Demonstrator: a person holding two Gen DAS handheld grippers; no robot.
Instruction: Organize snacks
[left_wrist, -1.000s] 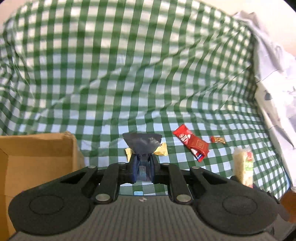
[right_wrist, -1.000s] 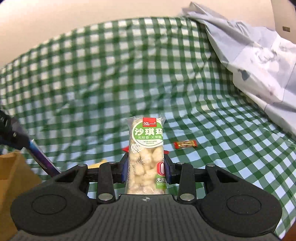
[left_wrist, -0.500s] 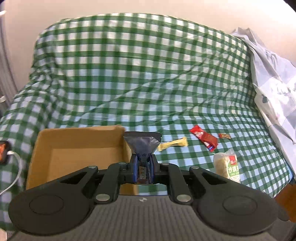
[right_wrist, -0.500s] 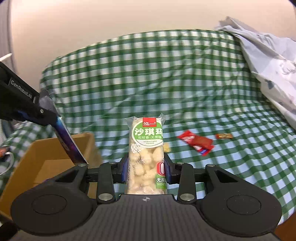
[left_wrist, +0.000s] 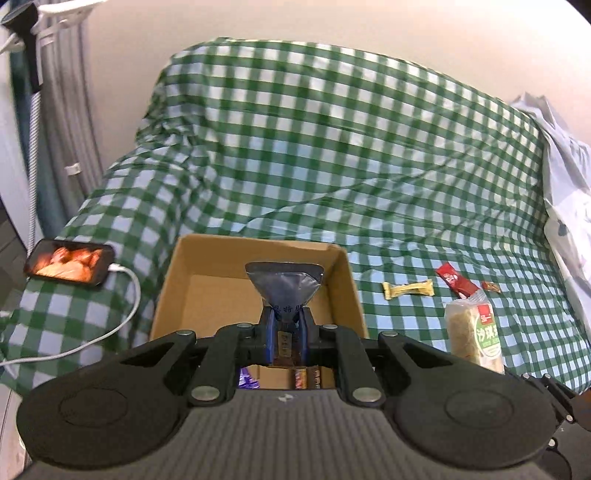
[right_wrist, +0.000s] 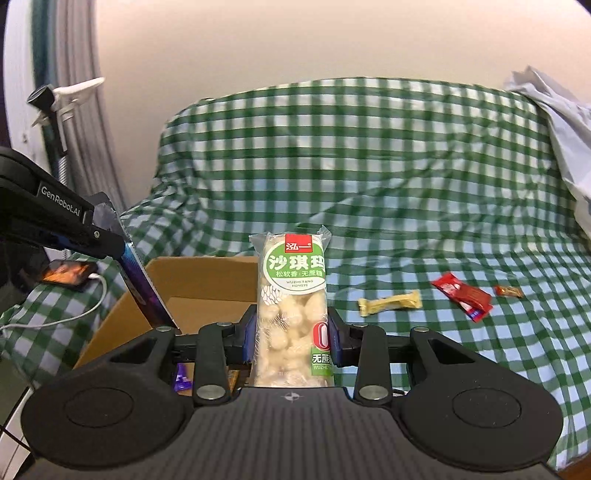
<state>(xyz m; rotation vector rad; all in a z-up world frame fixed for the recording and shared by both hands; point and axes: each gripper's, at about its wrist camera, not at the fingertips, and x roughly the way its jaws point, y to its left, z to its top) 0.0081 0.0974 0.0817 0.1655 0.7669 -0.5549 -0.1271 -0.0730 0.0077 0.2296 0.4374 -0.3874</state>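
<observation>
Blue pads of the left gripper (left_wrist: 286, 334) are pressed together on the narrow end of a dark grey foil snack packet (left_wrist: 284, 286), whose wider end fans out ahead of the fingertips. Directly below and ahead of this gripper sits an open cardboard box (left_wrist: 341, 280); the packet hangs over its inside. Down by the box's near wall, just under the gripper, a few small wrapped snacks lie on the box floor, one purple (left_wrist: 246, 380) and a brownish pair (left_wrist: 306, 377).

Clamped between the right gripper's (right_wrist: 291, 334) pads stands a clear-and-green bag of pale puffed snack pieces (right_wrist: 291, 306), upright, its red-labelled top rising well above the fingertips. The box (right_wrist: 207, 266) lies ahead and to the left of this gripper, with the left gripper (right_wrist: 125, 269) and its packet tilted down over the box's left side.

To the right of both grippers, three snacks rest on the green-checked cloth (right_wrist: 369, 166): a yellow bar (right_wrist: 389, 302) nearest, a red wrapper (right_wrist: 463, 299) farther right, and a small orange-red sweet (right_wrist: 508, 291) beyond that, each apart from the others. Left of the box a phone (left_wrist: 68, 262) with a lit screen lies on the cloth, a white cable (left_wrist: 122, 306) plugged into it. A pale crumpled sheet (right_wrist: 554, 110) lies at the far right.
</observation>
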